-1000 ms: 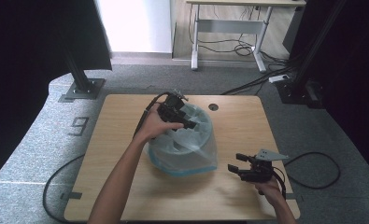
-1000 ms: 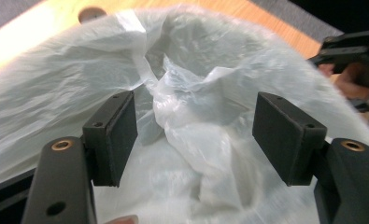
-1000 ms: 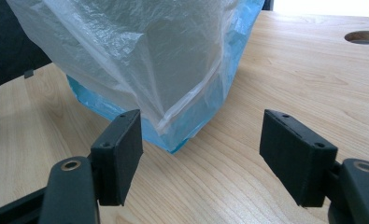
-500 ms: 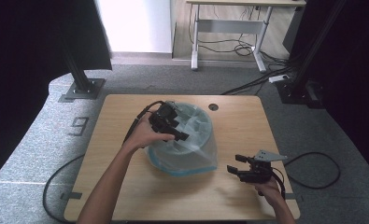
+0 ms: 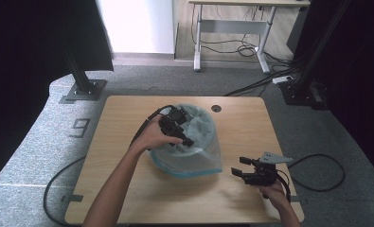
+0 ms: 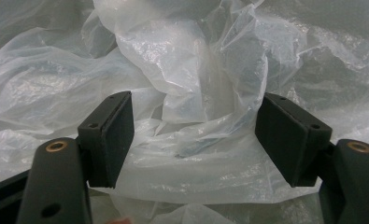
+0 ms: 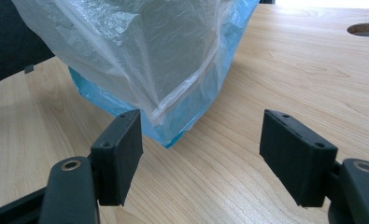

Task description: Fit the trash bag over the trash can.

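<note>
A blue bin (image 5: 184, 169) lined with a clear plastic bag (image 5: 201, 142) stands in the middle of the wooden table (image 5: 251, 127). My left gripper (image 5: 187, 141) is at the bag's open top, pointing down into it. In the left gripper view, the left gripper (image 6: 194, 140) is open, with crumpled bag film (image 6: 182, 70) just beyond and between the pads, not pinched. My right gripper (image 5: 236, 171) rests low near the table's front right, open and pointing left at the bin. Seen from the right gripper (image 7: 201, 144), the bag's loose side (image 7: 140, 56) hangs just ahead of its pads.
A round cable hole (image 5: 216, 108) sits near the table's far edge. Black cables (image 5: 317, 163) trail off the table on the right and left. A desk frame (image 5: 232, 42) and dark stands are on the floor beyond.
My left hand has come from the bag's far rim toward the near side and sunk lower into the bag's mouth. The right hand has stayed put.
</note>
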Demonstrator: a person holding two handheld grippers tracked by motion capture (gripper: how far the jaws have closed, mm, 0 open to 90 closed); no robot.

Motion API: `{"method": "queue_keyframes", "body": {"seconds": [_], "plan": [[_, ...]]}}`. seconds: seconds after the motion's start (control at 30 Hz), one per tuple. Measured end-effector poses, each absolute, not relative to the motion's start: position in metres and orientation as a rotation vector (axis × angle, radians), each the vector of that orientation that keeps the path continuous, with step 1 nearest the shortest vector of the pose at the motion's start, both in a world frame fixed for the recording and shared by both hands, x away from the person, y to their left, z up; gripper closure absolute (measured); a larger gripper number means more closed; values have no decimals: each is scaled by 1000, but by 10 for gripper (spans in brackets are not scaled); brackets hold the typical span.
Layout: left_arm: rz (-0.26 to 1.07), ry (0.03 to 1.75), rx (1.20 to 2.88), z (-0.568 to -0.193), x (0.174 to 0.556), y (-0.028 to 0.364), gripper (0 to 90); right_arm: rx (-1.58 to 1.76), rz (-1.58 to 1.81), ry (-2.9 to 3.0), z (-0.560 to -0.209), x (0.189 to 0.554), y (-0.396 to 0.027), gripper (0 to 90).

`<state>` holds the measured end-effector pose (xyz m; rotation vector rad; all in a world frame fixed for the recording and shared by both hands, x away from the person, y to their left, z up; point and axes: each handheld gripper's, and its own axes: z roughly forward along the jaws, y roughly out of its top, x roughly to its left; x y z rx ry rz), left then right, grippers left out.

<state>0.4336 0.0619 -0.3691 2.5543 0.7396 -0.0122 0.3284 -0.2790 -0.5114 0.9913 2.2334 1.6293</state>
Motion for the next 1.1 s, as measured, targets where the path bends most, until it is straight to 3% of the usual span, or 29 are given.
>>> {"method": "queue_keyframes", "body": {"seconds": [0.5, 1.1], "plan": [[155, 703, 2232, -338, 398, 108, 228, 998, 1611, 2228, -512, 329, -282, 289], [265, 732, 2115, -353, 334, 172, 217, 1003, 1583, 2236, -514, 327, -281, 287]]}}
